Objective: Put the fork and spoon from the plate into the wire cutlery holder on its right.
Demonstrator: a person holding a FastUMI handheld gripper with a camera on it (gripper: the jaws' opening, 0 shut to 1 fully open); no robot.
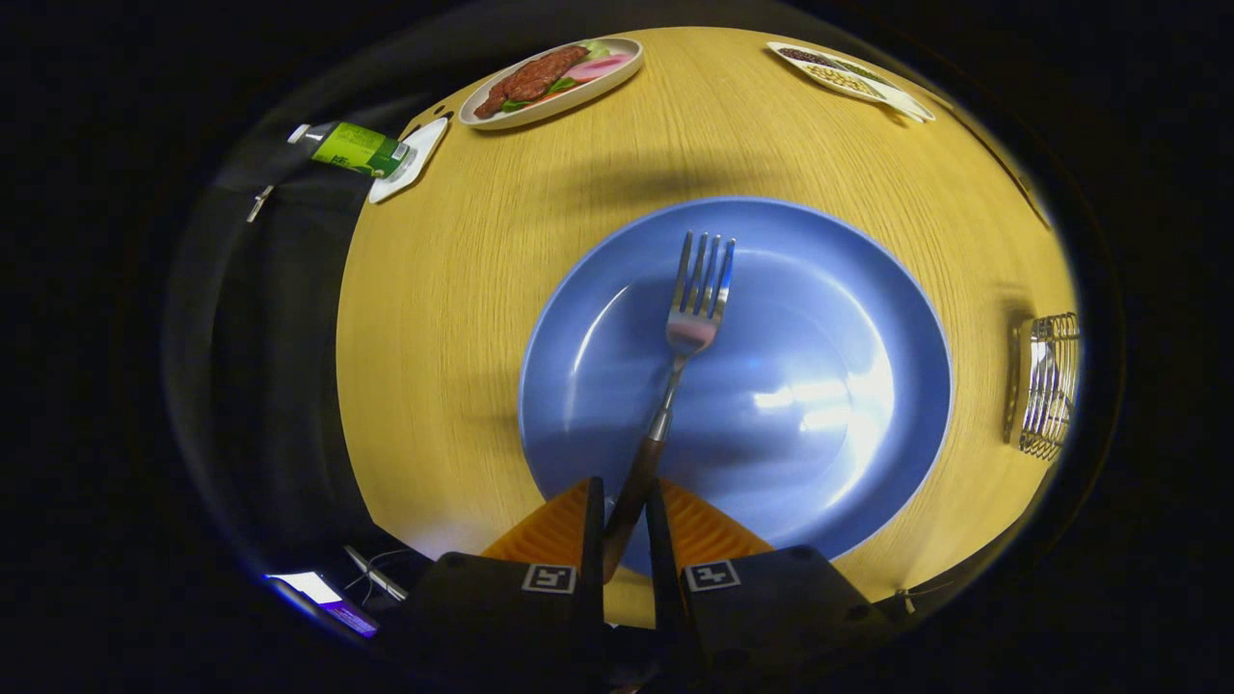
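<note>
My gripper point(625, 506) is shut on the fork point(690, 323), both fingers pressing its brown handle. The fork's metal head and tines point away from me, over the middle of the round blue plate point(839, 482). I cannot tell if the tines touch the plate. The wire cutlery holder point(1046, 384) stands on the wooden table to the right of the plate, well off to the side of my fingers.
Beyond the plate, a white oval dish with toy meat and greens point(549, 80) sits at the far left. A green carton point(357, 147) lies beside a small white tray point(410, 162). Another small dish point(848, 75) sits far right. The table's edge curves close on the left.
</note>
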